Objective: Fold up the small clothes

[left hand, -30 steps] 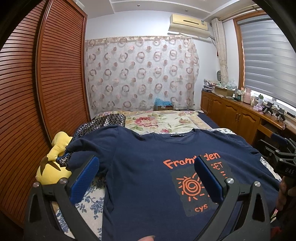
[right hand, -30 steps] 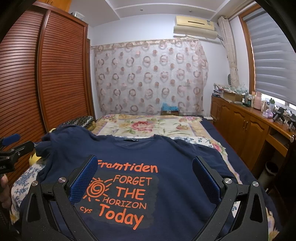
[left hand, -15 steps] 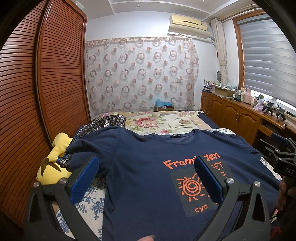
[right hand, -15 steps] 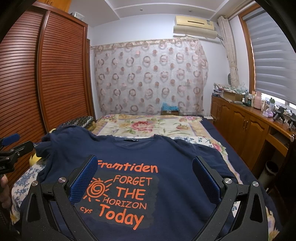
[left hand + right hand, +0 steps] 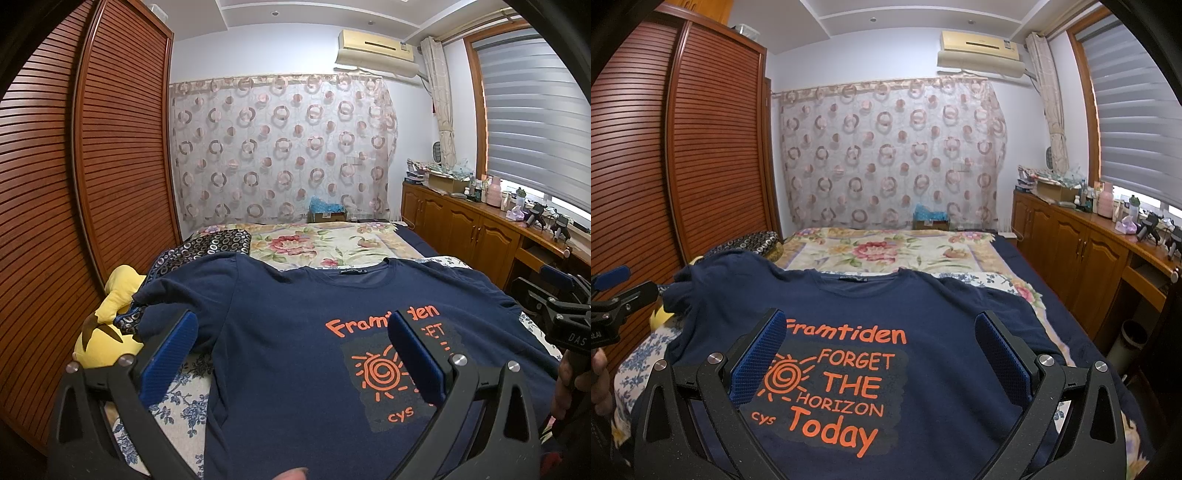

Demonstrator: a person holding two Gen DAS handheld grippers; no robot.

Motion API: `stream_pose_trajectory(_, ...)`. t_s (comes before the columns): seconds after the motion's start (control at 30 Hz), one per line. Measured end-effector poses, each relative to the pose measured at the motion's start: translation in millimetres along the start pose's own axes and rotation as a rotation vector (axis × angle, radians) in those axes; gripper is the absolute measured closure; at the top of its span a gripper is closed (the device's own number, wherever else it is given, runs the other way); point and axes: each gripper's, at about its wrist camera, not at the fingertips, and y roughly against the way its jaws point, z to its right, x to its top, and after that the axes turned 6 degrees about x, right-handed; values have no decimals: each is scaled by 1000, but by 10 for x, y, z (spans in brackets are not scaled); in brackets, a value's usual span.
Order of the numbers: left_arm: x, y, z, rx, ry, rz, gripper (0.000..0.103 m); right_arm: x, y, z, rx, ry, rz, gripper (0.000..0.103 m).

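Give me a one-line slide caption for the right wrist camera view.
Open right gripper hovers over an unfolded navy T-shirt with orange "Framtiden" print, spread face-up on a floral bed.

A navy T-shirt (image 5: 934, 314) lies spread flat, face up, on the bed (image 5: 886, 251), collar toward the far end. Its chest bears orange lettering and a spiral sun. One sleeve is rumpled.

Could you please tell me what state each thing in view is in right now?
T-shirt: spread flat on the bed, print up, not yet folded.
Left claw: open, holding nothing, above the shirt.
Right claw: open, holding nothing, above the print.
Wardrobe doors: shut.
Window blind: lowered.
Yellow plush toy: lying beside the left sleeve.
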Motion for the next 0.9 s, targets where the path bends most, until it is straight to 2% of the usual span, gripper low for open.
stream_pose_trajectory(0.9, 40, 46, -1, 5, 0, 7, 0, 5, 3, -4, 4, 2, -1, 0)
